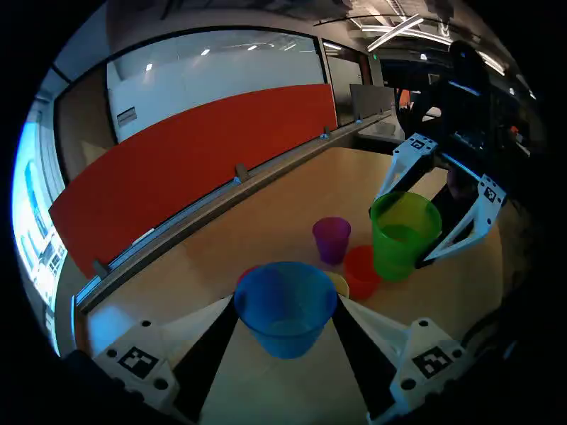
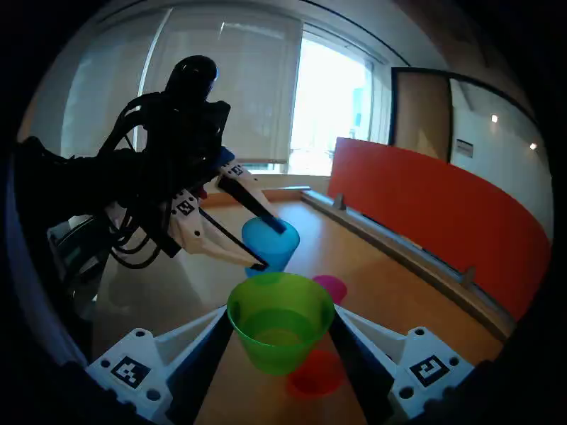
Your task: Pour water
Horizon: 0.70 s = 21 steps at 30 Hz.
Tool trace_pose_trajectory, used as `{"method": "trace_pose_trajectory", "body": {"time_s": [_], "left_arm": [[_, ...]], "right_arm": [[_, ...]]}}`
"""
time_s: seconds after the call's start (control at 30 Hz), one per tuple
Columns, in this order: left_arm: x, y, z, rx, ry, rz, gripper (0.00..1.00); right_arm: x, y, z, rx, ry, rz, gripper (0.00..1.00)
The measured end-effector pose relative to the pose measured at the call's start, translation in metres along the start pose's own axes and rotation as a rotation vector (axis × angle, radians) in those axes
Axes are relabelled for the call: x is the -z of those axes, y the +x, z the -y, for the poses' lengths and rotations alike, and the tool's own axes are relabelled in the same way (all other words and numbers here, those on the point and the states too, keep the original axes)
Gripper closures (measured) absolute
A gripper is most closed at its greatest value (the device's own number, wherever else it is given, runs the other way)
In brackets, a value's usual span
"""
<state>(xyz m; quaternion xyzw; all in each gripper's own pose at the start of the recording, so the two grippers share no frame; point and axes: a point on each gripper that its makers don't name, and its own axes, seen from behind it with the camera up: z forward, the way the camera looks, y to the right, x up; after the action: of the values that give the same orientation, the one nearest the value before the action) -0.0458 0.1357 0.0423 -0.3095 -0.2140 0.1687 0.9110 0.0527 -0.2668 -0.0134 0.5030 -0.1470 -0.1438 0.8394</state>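
Observation:
My left gripper point(image 1: 285, 312) is shut on a translucent blue cup point(image 1: 285, 333), held upright above the wooden table point(image 1: 283, 205). My right gripper point(image 2: 280, 326) is shut on a translucent green cup point(image 2: 280, 350), also upright, which seems to hold some liquid. In the left gripper view the green cup point(image 1: 402, 248) and the right gripper point(image 1: 402, 234) hang to the right, just beyond the blue cup. In the right gripper view the blue cup point(image 2: 273, 248) sits in the left gripper point(image 2: 269, 246), a short way behind the green one.
A purple cup point(image 1: 332, 239), a red cup point(image 1: 360, 273) and a yellow cup's rim point(image 1: 342, 283) stand on the table between the held cups. A red partition point(image 1: 184, 163) with a metal rail runs along the far edge. A person in dark clothing point(image 2: 163, 142) holds the left gripper.

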Motion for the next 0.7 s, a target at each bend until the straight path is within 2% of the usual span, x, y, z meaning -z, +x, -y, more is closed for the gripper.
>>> {"method": "trace_pose_trajectory", "body": {"time_s": [0.47, 0.7], "left_arm": [[-0.011, -0.025, -0.016, -0.043, -0.073, 0.094, 0.11], [-0.017, -0.039, -0.018, -0.048, -0.099, 0.136, 0.11]], "right_arm": [[-0.007, -0.02, 0.008, 0.024, 0.033, 0.069, 0.08], [-0.011, -0.03, 0.012, 0.035, 0.052, 0.101, 0.08]]}}
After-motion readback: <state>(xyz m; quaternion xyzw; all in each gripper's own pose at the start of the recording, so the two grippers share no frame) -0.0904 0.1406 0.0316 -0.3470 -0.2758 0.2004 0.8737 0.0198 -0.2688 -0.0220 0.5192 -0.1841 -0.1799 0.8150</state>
